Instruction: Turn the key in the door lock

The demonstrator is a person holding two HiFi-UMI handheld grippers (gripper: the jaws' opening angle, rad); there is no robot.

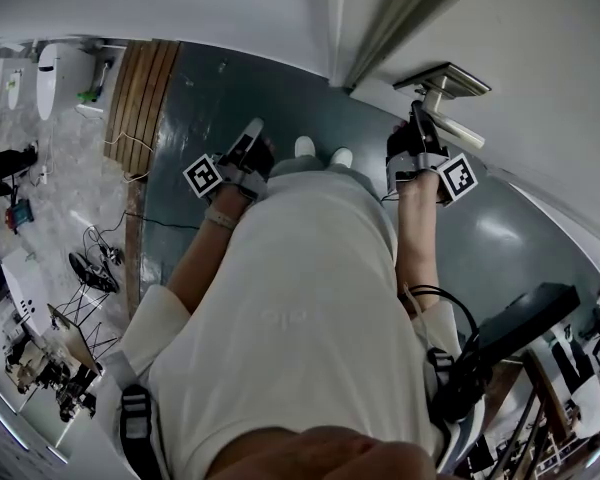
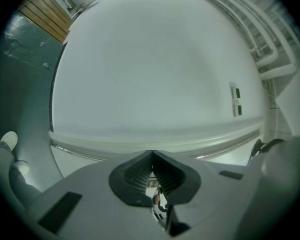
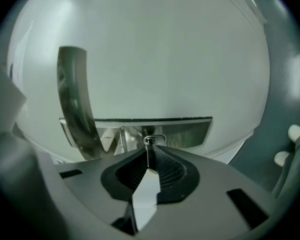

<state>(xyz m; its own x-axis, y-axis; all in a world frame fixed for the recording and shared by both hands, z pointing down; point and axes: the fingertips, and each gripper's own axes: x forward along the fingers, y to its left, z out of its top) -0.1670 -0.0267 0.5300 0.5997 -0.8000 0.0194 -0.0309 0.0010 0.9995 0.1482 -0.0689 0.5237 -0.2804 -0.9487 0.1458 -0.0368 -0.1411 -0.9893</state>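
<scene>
Key: the small thin silver metal key (image 3: 149,148) sits edge-on in the lock, at 6 o'clock from the middle of the right gripper view. A little wire loop is at its top.
Where it is: in the shiny flat silver lock plate (image 3: 185,131) on the big white door (image 3: 165,59). In the head view this spot is at 1 o'clock, under the handle.
Right gripper: the right gripper (image 3: 150,164) is pinched tight on the flat sides of the key. Its black ribbed pads touch both sides.
Left gripper: the left gripper (image 2: 151,156) is squeezed closed with nothing in it. It points at a plain white wall (image 2: 150,69), well apart from the lock.
Handle: the bent silver metal door handle (image 3: 74,99) is at 9 o'clock from the key. It is near the key but does not touch it.
How the key feels: I think it is light, hard and stiff. It looks smooth, so it may slip if the pinch is weak.
Where to hold: on the wide flat end, close to the lock, as it is held now. Then the twist goes straight in and the thin part does not bend.
Care: I think a slow twist is best, as a thin key could bend or snap.
Writing: I see no words or brand names. Each gripper carries a cube with black-and-white square markers (image 1: 458,178).
</scene>
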